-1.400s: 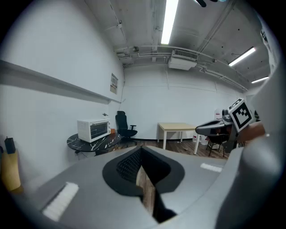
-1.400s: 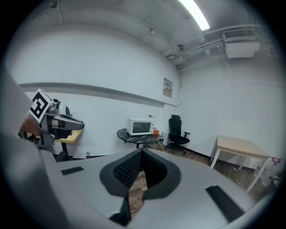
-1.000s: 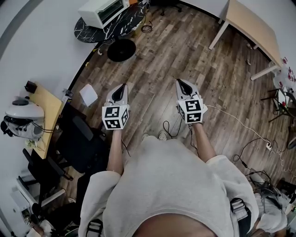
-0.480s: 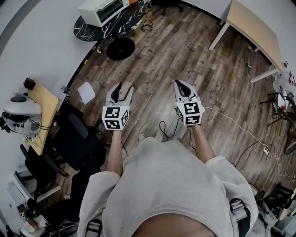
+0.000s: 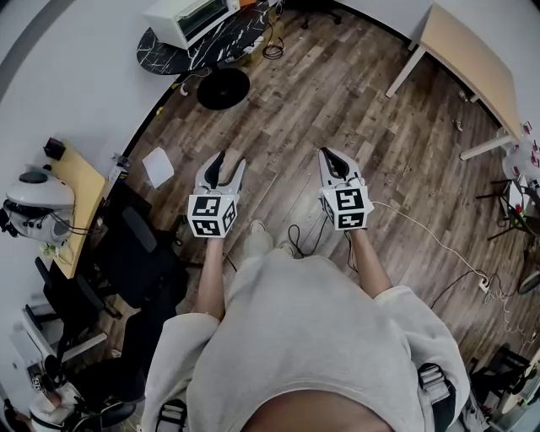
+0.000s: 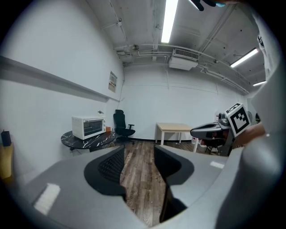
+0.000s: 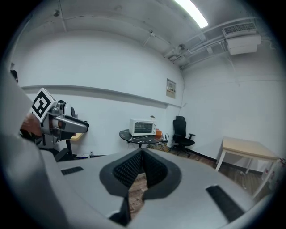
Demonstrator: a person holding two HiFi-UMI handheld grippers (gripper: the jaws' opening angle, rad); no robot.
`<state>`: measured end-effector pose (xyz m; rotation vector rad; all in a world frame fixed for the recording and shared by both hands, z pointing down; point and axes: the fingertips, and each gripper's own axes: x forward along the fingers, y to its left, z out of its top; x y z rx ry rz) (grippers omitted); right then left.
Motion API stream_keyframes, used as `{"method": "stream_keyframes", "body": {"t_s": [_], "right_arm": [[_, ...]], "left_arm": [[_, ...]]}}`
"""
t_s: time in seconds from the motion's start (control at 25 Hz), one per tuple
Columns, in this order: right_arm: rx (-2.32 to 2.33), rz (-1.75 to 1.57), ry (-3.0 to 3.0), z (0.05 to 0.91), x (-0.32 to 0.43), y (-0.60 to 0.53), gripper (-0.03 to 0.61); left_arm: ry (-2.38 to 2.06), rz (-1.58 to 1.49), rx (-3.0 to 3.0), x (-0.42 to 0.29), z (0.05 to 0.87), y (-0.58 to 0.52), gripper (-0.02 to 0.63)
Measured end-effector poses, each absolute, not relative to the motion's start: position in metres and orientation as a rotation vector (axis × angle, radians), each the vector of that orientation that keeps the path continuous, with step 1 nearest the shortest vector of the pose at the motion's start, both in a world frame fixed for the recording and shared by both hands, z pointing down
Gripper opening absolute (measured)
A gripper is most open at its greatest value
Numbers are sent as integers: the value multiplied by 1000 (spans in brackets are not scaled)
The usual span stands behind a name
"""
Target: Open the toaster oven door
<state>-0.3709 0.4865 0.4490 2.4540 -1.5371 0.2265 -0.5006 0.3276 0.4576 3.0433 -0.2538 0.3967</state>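
Risk: a white cable [image 5: 430, 236] trails over the floor by the person's feet; a snag on the walk over would jolt both tools. Right gripper [image 5: 327, 154] is clenched and empty, and would butt the door unless parted. Left gripper [image 5: 228, 164] has just been opening: jaws apart, nothing between. Toaster oven [image 5: 190, 18] sits on the round black table [image 5: 169, 57] by the wall, well apart, ahead and left of both; door looks shut, though too small to be sure

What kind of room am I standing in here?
Probably an office or lab-style workroom, not a kitchen: a black office chair and a plain wooden desk stand on plank flooring, cables trail across it, and the toaster oven sits on a round black table.
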Motion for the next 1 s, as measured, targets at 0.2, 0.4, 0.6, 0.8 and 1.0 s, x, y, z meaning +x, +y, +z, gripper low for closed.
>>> {"method": "stream_keyframes", "body": {"t_s": [0.2, 0.4, 0.6, 0.8, 1.0], "right_arm": [[2444, 224, -1532, 453, -355, 475, 14], [2454, 243, -1524, 459, -331, 464, 14], [2440, 266, -1521, 468, -305, 439, 14], [2418, 287, -1506, 473, -274, 405, 14], [2424, 299, -1487, 470, -233, 362, 14]], "left_arm": [[-250, 411, 3038, -482, 465, 314, 196], [-226, 412, 3035, -455, 471, 301, 196], [-205, 415, 3019, -423, 483, 276, 196], [-177, 412, 2997, -386, 491, 243, 196], [-137, 429, 2992, -342, 491, 200, 196]]}}
